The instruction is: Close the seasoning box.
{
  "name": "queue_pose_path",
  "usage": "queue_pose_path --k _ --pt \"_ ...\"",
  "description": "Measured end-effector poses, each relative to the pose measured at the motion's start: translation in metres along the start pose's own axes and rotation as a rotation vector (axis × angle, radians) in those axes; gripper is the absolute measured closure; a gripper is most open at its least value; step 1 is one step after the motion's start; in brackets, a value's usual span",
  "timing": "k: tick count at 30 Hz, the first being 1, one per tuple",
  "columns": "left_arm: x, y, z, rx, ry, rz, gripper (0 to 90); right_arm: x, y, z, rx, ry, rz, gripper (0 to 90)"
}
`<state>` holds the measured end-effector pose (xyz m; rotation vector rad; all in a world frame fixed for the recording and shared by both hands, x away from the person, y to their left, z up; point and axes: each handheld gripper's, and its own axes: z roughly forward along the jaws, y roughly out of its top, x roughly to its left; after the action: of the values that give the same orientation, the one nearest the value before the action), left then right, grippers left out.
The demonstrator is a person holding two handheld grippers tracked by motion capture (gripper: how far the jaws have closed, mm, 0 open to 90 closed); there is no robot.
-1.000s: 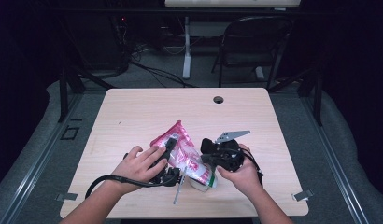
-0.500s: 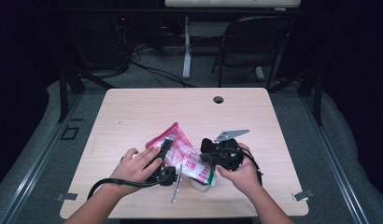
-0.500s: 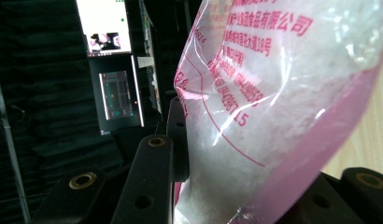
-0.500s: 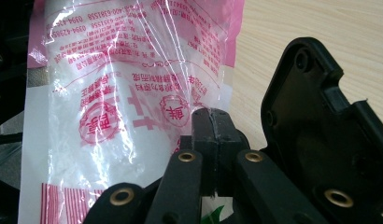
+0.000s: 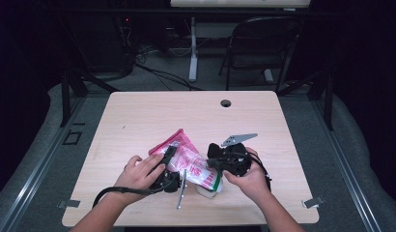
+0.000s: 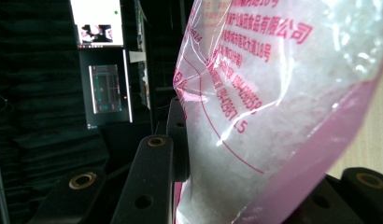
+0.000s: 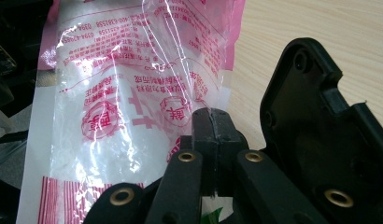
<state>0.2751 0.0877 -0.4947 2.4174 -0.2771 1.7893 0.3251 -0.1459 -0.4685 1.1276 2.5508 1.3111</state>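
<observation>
Wooden table [image 5: 138,111] bears the pink bag [image 5: 186,157]; left claw [image 6: 255,196] pinches it; right claw [image 7: 213,126] pressed together.

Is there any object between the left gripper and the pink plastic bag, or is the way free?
Nothing visible stands between them. In the left gripper view the pink plastic bag already lies between the jaws of the left gripper. The right gripper, jaws together, pinches its other end.

bag [image 5: 189,162] on table [image 5: 138,121], between both tongs
</observation>
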Motion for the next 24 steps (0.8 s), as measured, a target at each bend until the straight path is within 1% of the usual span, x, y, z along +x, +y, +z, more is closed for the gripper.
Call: queue_pose_path --k 1,2,3,4,10,12,13,14,15,16,18,20,23,24 --pt "0.000 0.000 0.000 0.000 0.000 0.000 74.6 0.000 0.000 0.000 0.002 0.001 0.001 90.0" --pt "-0.001 -0.001 0.000 -0.001 -0.001 -0.009 74.6 0.000 0.000 0.000 0.003 0.000 0.001 90.0" --pt "-0.002 -0.002 0.002 -0.018 0.008 -0.019 74.6 0.000 0.000 0.000 0.003 0.001 0.000 90.0" --pt "-0.002 -0.001 0.001 -0.001 -0.013 -0.022 74.6 0.001 0.000 0.000 -0.001 0.001 0.004 90.0" --pt "-0.003 -0.003 0.001 -0.003 -0.035 -0.058 74.6 0.001 0.000 0.000 0.004 0.003 -0.002 90.0" --pt "-0.004 -0.003 0.000 -0.003 -0.034 -0.080 74.6 0.001 0.000 0.000 0.004 0.004 -0.002 90.0" --pt "-0.004 -0.004 0.000 -0.004 -0.040 -0.086 74.6 0.001 0.000 0.000 0.002 0.005 -0.003 90.0" --pt "-0.004 -0.003 0.000 0.015 -0.064 -0.097 74.6 0.001 0.000 0.000 0.002 0.006 -0.003 90.0" --pt "-0.004 -0.004 0.000 0.016 -0.064 -0.100 74.6 0.001 0.000 0.000 0.000 0.006 -0.002 90.0" --pt "-0.006 -0.004 0.001 -0.002 -0.044 -0.103 74.6 0.001 0.000 0.000 0.001 0.007 -0.003 90.0" --pt "-0.007 -0.005 0.001 -0.004 -0.053 -0.120 74.6 0.002 0.000 -0.001 0.002 0.004 -0.004 90.0" --pt "-0.008 -0.006 0.001 -0.006 -0.063 -0.154 74.6 0.002 0.000 -0.001 -0.001 0.007 -0.004 90.0" --pt "-0.010 -0.007 0.001 -0.006 -0.068 -0.173 74.6 0.003 0.000 -0.001 -0.007 0.009 -0.002 90.0" --pt "-0.011 -0.007 0.002 -0.009 -0.071 -0.190 74.6 0.003 0.000 -0.001 -0.007 0.008 -0.004 90.0"
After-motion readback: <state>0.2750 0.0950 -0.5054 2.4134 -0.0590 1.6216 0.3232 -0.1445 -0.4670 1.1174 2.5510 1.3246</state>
